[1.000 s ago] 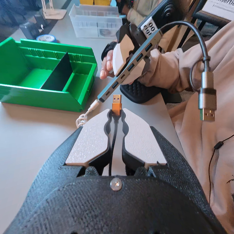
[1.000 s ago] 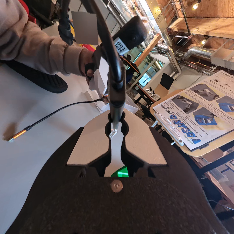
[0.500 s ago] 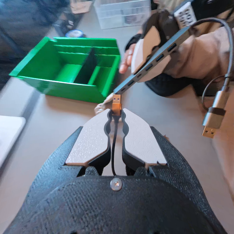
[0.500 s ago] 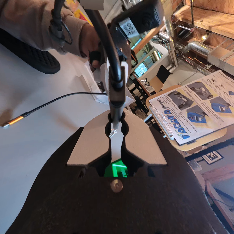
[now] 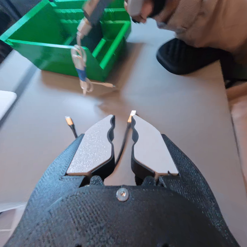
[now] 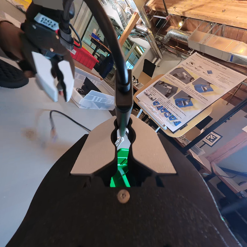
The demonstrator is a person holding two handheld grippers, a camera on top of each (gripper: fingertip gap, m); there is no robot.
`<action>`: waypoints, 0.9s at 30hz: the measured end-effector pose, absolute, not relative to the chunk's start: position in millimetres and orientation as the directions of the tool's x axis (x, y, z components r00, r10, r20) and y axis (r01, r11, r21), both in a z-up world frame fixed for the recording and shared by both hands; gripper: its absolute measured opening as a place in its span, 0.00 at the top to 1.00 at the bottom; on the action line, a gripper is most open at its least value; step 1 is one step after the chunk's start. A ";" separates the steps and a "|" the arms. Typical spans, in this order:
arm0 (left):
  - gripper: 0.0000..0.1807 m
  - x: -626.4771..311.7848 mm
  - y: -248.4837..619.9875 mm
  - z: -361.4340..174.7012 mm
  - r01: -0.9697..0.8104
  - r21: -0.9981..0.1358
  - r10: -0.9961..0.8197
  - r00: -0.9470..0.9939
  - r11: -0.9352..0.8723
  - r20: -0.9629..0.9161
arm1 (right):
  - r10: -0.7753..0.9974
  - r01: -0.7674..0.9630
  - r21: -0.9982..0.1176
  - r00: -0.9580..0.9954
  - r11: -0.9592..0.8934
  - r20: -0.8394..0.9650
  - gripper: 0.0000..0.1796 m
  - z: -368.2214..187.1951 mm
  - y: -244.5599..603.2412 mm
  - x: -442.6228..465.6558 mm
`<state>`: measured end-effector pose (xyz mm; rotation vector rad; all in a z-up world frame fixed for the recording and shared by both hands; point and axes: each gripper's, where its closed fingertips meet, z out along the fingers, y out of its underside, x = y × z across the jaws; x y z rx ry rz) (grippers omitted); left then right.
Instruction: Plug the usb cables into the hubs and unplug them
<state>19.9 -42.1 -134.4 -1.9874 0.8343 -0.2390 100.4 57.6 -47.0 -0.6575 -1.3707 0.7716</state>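
My left gripper (image 5: 123,117) is open low over the table (image 5: 173,120). The orange USB plug (image 5: 131,116) leans against its right fingertip, and its black cable (image 5: 122,145) runs back between the fingers. The cable's small orange end (image 5: 69,121) lies to the left. My right gripper (image 6: 123,120) is shut on the grey hub (image 6: 123,105) and holds it in the air. In the left wrist view the hub (image 5: 93,14) is blurred above the green bin (image 5: 40,56), with a white tied cable (image 5: 80,64) hanging from it.
A black padded rest (image 5: 187,58) and a person's sleeve (image 5: 207,20) are at the right. In the right wrist view a clear plastic box (image 6: 96,100) sits at the table's far edge, and a clipboard with an instruction sheet (image 6: 187,93) stands beyond. The tips of one gripper are about 15 centimetres away from the tips of the other.
My left gripper has opened, let go of the orange plug and drawn back from the hub. The right gripper has carried the hub over the green bin, so the white cable dangles.
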 end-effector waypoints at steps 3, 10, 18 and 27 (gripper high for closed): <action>0.87 21.9 -50.2 -151.6 -0.501 -0.788 -0.686 0.714 -0.357 -0.143 | 0.804 -0.098 -0.799 0.022 0.593 0.594 0.94 -48.9 56.7 98.7; 0.85 34.8 -42.7 -194.1 -0.553 -0.698 -0.781 0.624 -0.455 0.014 | 0.799 -0.091 -0.795 0.029 0.600 0.601 0.94 -47.9 59.0 101.7; 0.90 56.4 -29.9 -223.0 -0.646 -0.638 -0.840 0.542 -0.419 0.002 | 0.800 -0.081 -0.796 0.034 0.600 0.599 0.94 -48.7 64.1 104.8; 0.97 53.3 -34.5 -222.5 -0.596 -0.666 -0.827 0.559 -0.449 0.058 | 0.800 -0.096 -0.795 0.028 0.599 0.599 0.94 -46.8 63.4 107.8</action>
